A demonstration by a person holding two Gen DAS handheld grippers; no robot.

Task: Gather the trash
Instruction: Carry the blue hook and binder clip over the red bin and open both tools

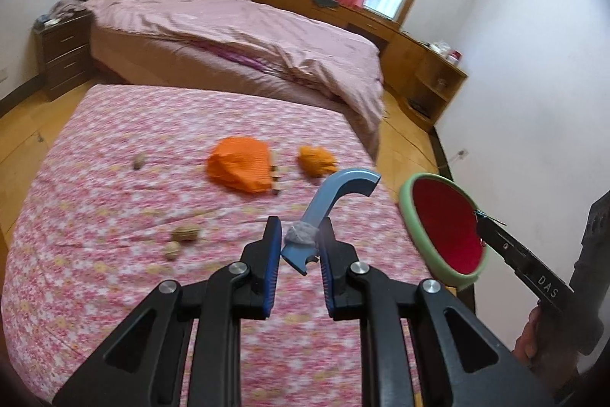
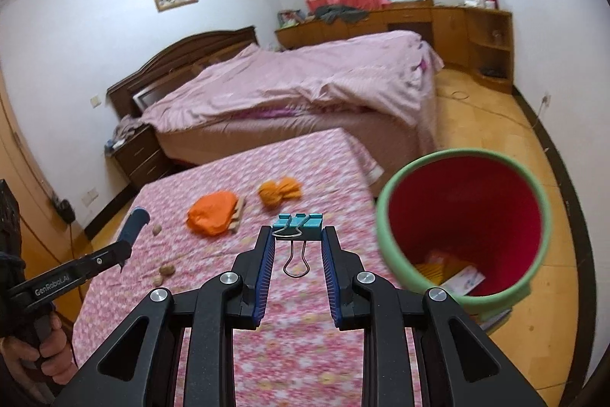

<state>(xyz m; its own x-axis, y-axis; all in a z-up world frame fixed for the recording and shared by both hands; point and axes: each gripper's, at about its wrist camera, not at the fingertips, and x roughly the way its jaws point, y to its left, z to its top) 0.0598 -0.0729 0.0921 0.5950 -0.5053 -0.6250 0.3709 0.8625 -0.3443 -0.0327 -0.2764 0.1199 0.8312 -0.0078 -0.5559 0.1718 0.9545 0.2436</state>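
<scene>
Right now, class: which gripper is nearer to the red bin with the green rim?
Right. The right gripper holds a teal binder clip that seems fastened to the red bin. The left gripper, holding a blue tool, hovers over the table beside it.

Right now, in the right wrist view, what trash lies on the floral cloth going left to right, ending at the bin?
small nut → two nuts → orange bag → orange wad → binder clip held by the right gripper → bin
</scene>
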